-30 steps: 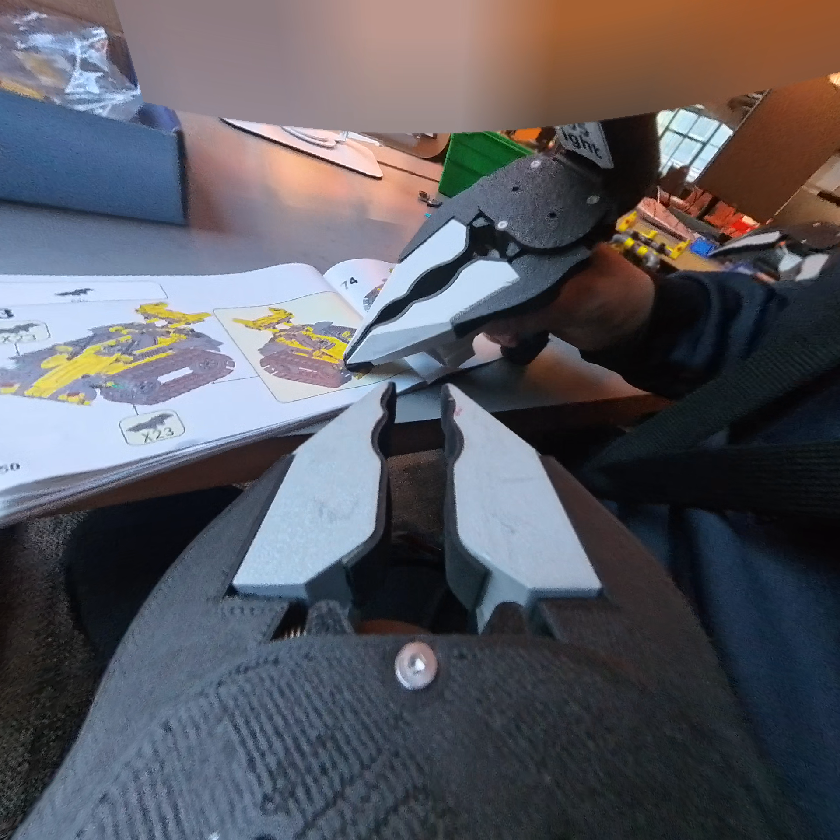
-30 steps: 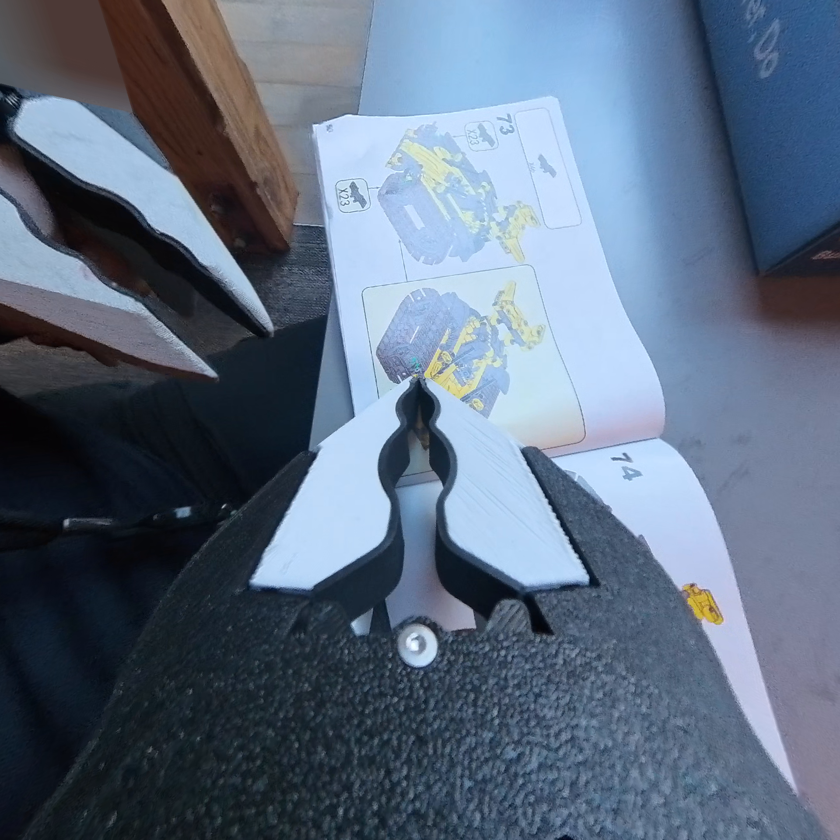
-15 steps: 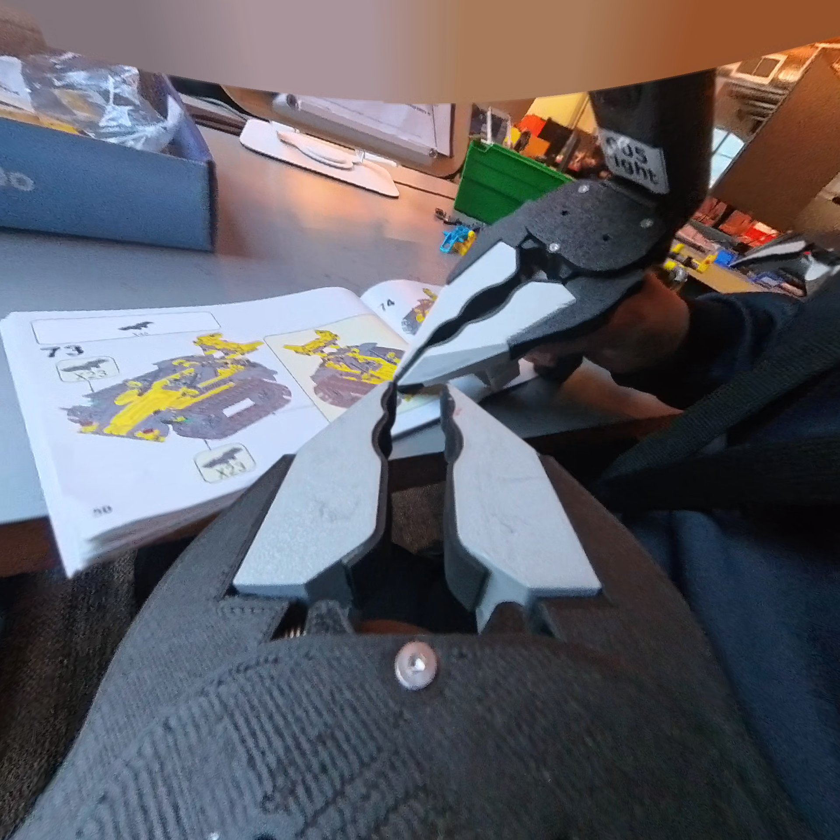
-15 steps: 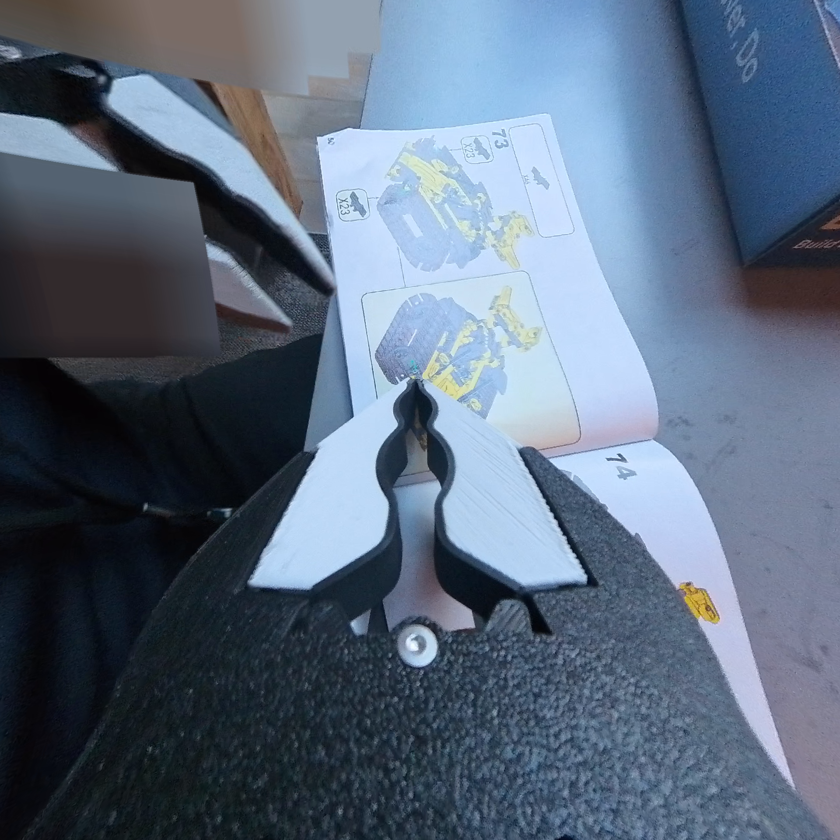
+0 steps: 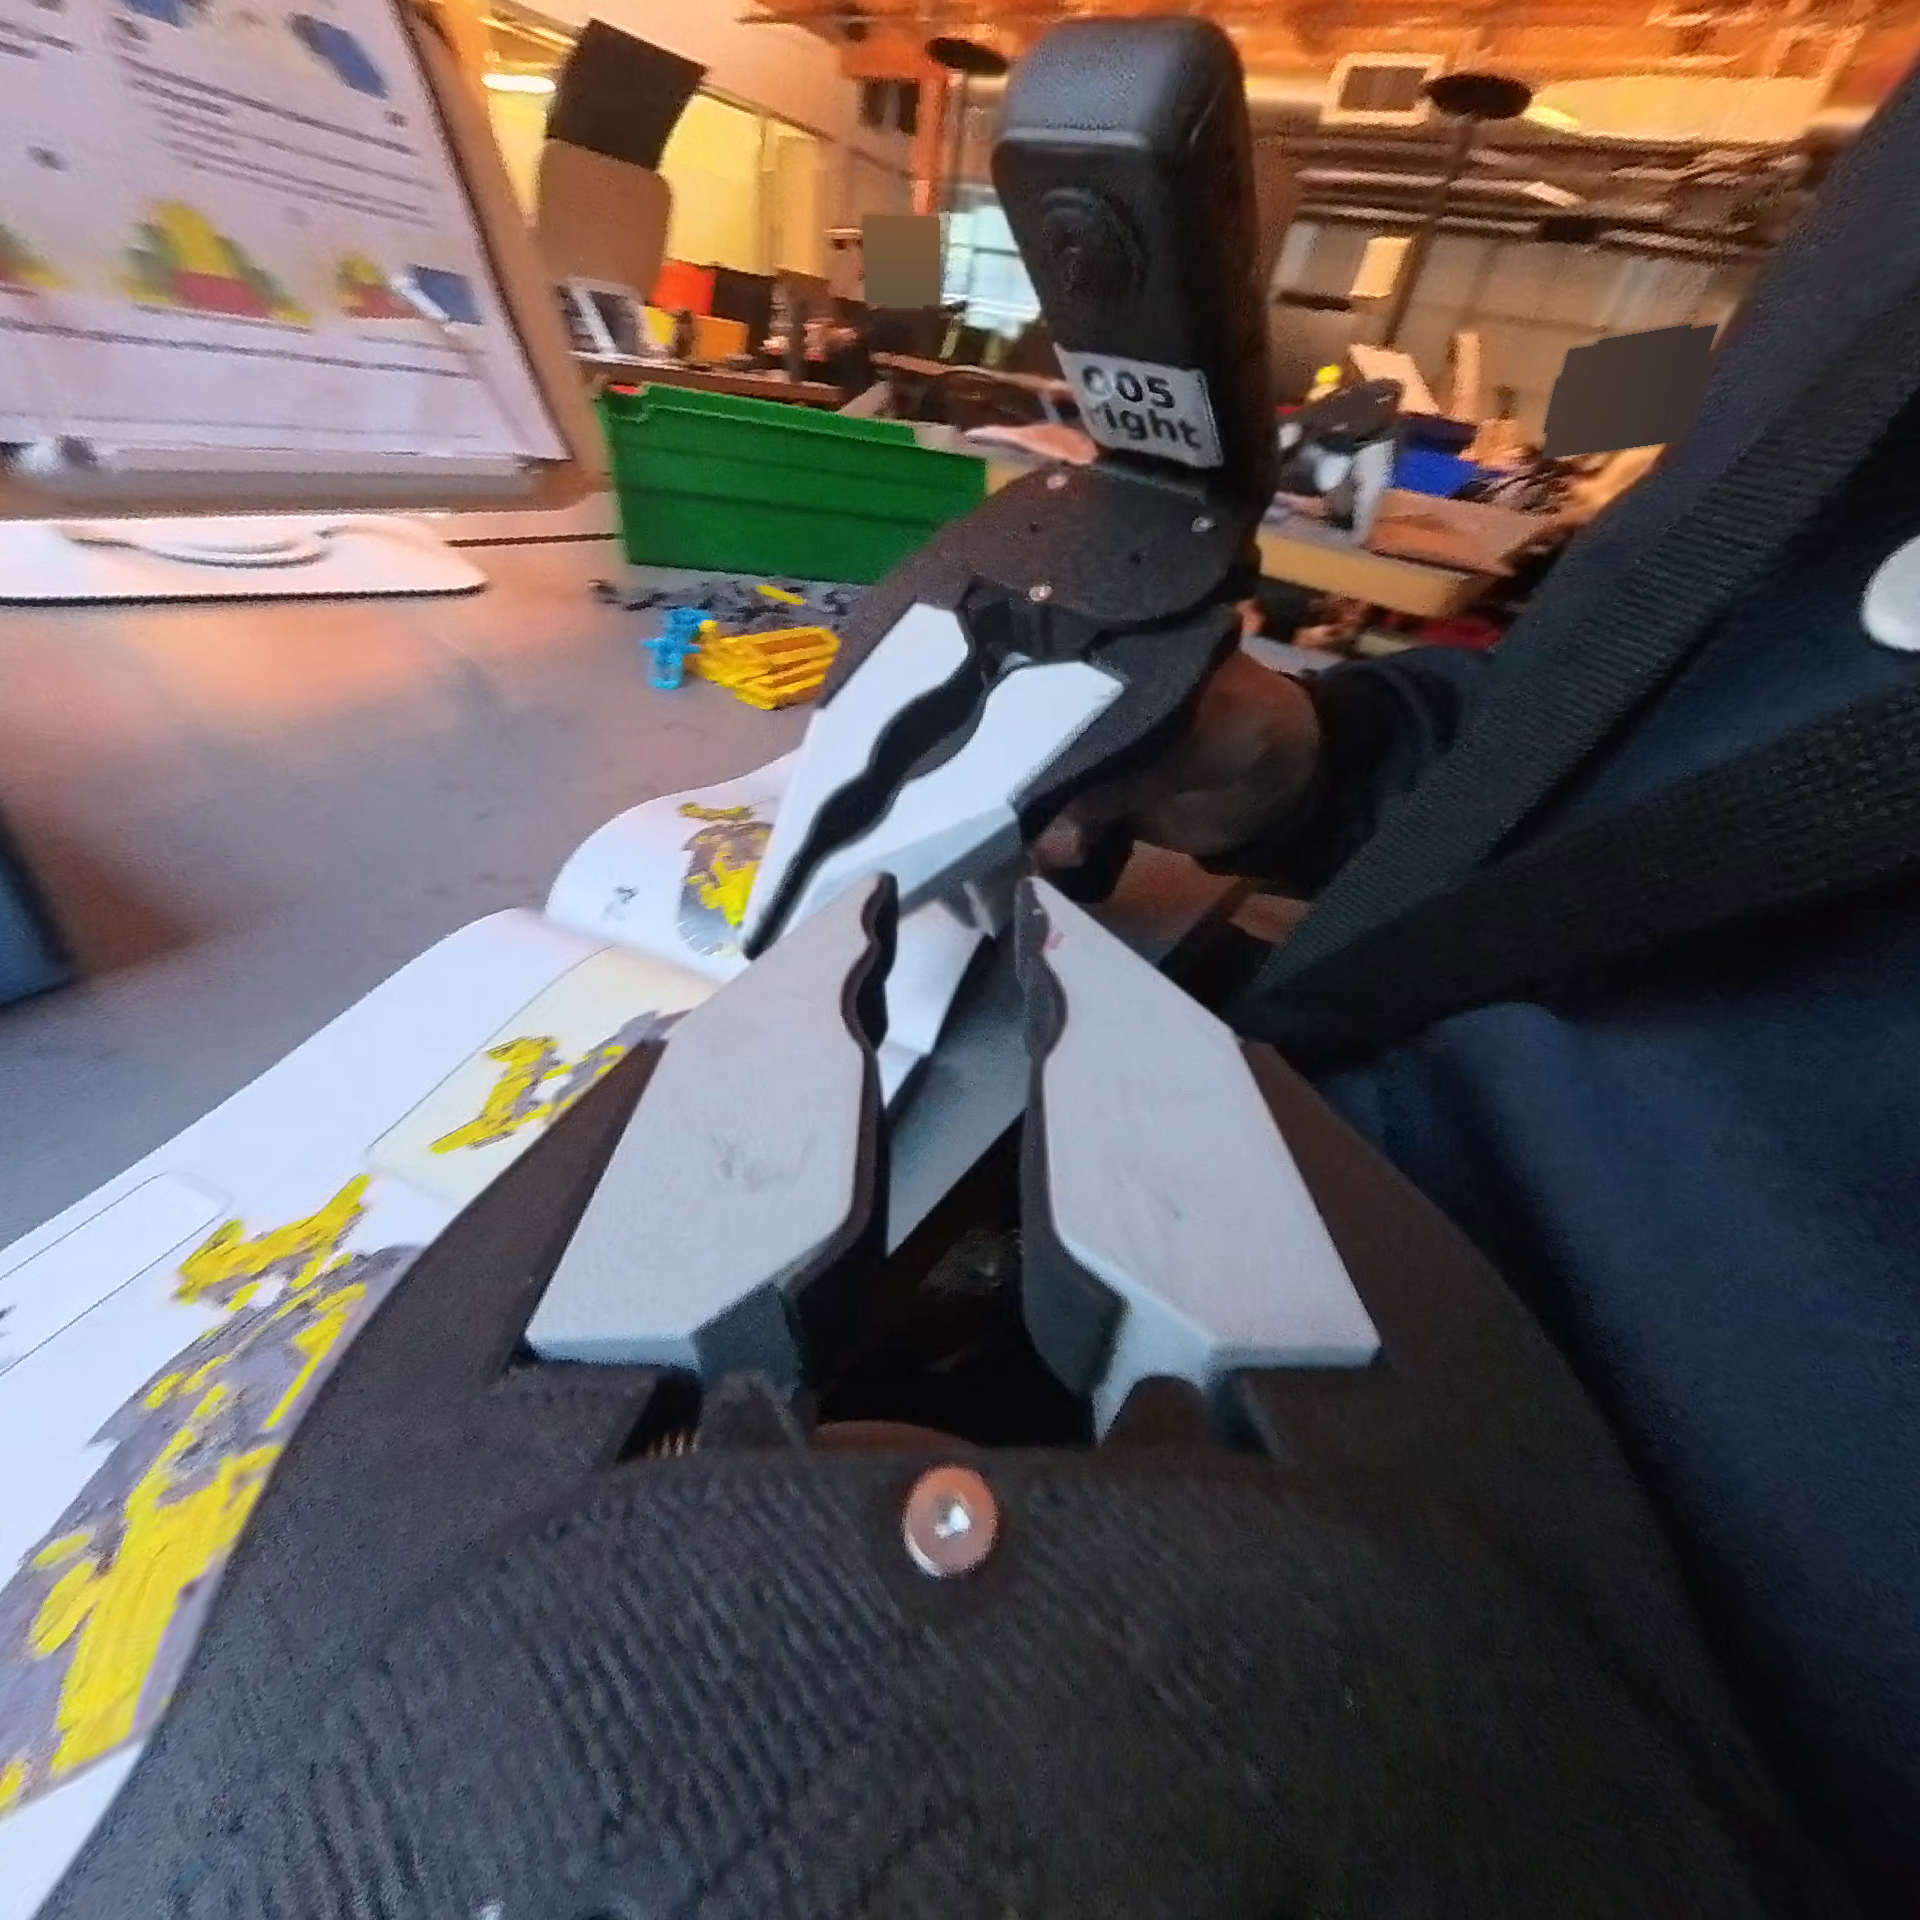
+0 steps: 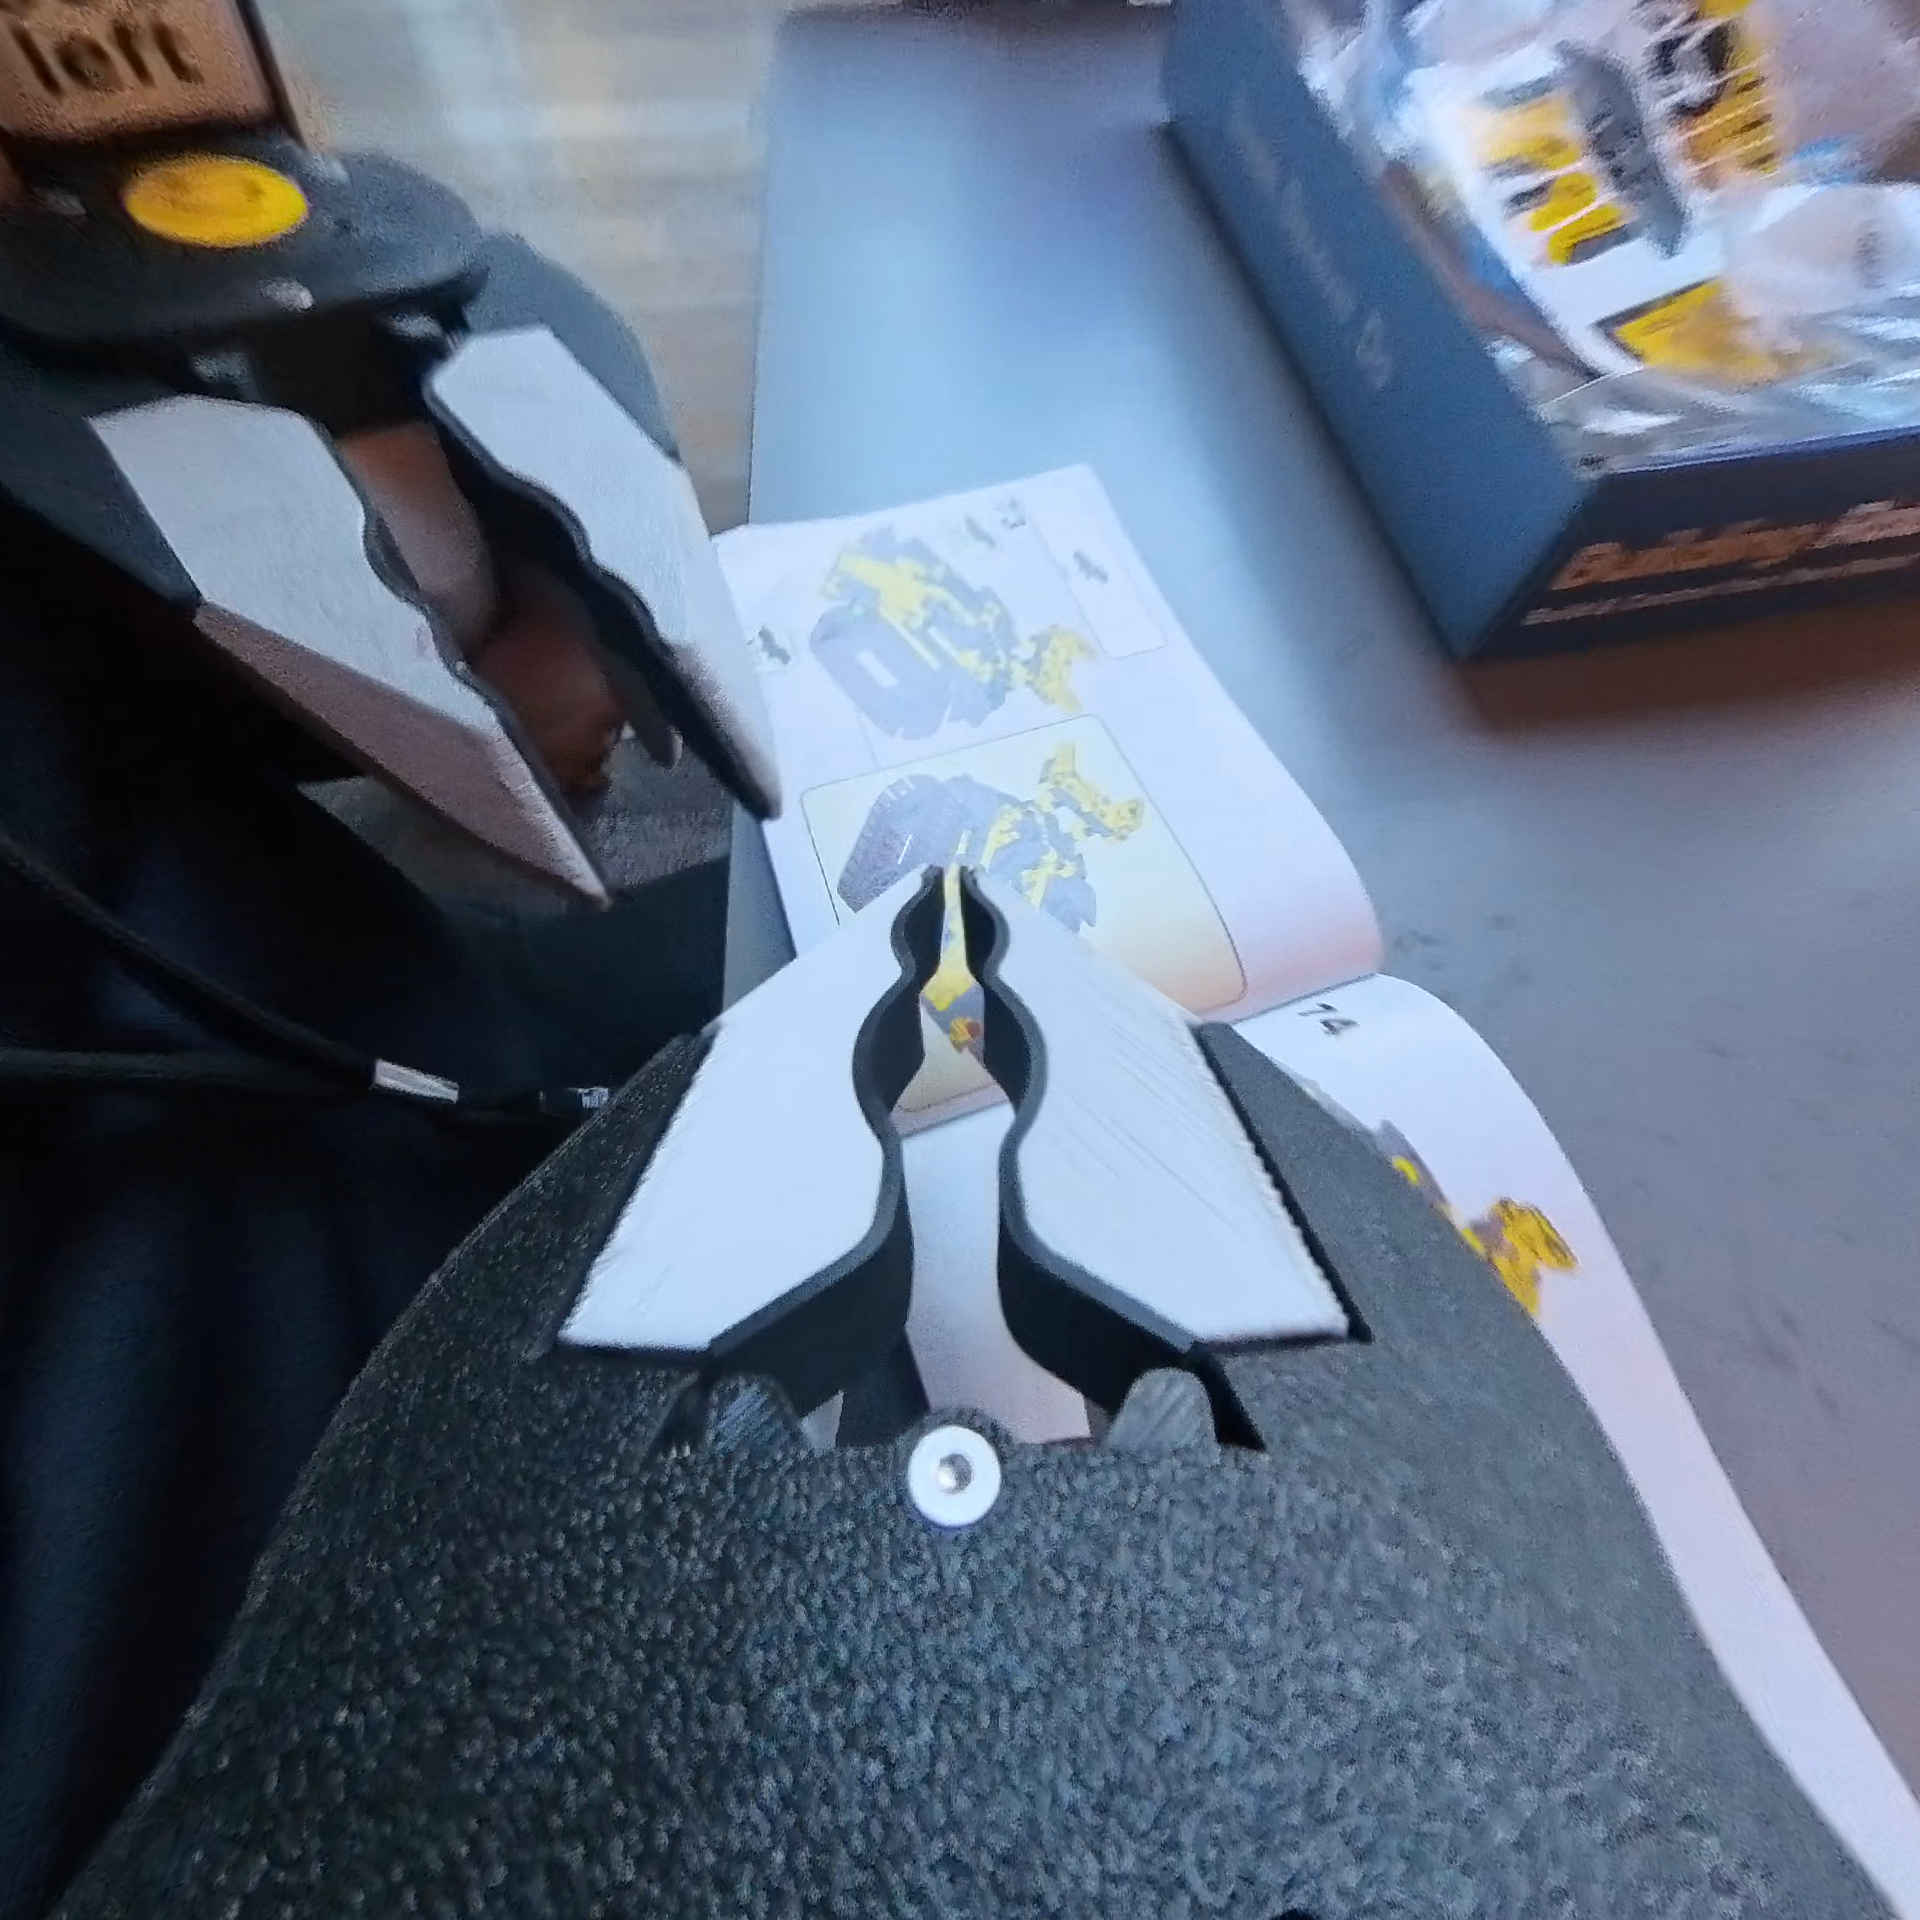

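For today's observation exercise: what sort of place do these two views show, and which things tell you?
Probably a shared workshop or lab: a grey worktable with an open building-brick instruction booklet, loose bricks, and a green storage bin.

Warm orange light fills the far ceiling and spills a peach sheen across the table near the monitor, which is washed out and soft. Cooler bluish daylight lies on the table's near edge. The booklet smears with motion blur; the blue box at the far corner is blurred too. Straight lines bow at the frame edges.
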A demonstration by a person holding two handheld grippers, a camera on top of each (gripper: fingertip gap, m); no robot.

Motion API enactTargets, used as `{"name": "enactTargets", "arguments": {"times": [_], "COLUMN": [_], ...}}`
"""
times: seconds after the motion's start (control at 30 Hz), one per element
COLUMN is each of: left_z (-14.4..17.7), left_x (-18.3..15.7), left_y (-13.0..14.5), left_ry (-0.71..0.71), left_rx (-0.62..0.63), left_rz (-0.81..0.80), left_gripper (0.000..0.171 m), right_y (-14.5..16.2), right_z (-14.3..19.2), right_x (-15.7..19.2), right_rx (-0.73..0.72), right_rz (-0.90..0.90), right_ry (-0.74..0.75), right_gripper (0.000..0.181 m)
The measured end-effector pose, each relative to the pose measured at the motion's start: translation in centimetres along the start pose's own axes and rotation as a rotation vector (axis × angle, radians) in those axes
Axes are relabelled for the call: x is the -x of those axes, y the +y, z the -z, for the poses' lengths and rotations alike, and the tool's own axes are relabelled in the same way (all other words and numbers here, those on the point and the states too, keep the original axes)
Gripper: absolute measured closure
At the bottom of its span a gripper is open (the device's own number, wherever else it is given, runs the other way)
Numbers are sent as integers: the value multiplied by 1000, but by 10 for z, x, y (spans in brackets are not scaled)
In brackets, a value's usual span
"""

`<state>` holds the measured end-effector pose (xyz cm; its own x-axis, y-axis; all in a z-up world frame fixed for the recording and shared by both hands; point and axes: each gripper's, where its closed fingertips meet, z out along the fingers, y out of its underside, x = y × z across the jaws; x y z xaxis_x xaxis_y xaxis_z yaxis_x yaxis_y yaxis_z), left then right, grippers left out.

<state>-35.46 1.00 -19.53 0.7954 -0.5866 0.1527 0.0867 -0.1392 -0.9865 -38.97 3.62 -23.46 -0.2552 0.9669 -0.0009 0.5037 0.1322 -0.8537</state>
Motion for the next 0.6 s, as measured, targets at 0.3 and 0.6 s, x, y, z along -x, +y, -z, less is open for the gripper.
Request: {"name": "enactTargets", "arguments": {"times": [0.3, 0.6], "left_z": [-28, -123], "left_x": [-42, -62], "left_y": [10, -9], "left_ry": [174, 149], "left_rx": [58, 225], "left_rz": [-92, -142], "left_gripper": [153, 117], "right_y": [-20, 75], "right_z": [127, 350], "right_x": [0, -48], "right_rx": [-186, -241], "right_rz": [43, -91], "right_ry": [239, 674], "right_gripper": [174, 160]}}
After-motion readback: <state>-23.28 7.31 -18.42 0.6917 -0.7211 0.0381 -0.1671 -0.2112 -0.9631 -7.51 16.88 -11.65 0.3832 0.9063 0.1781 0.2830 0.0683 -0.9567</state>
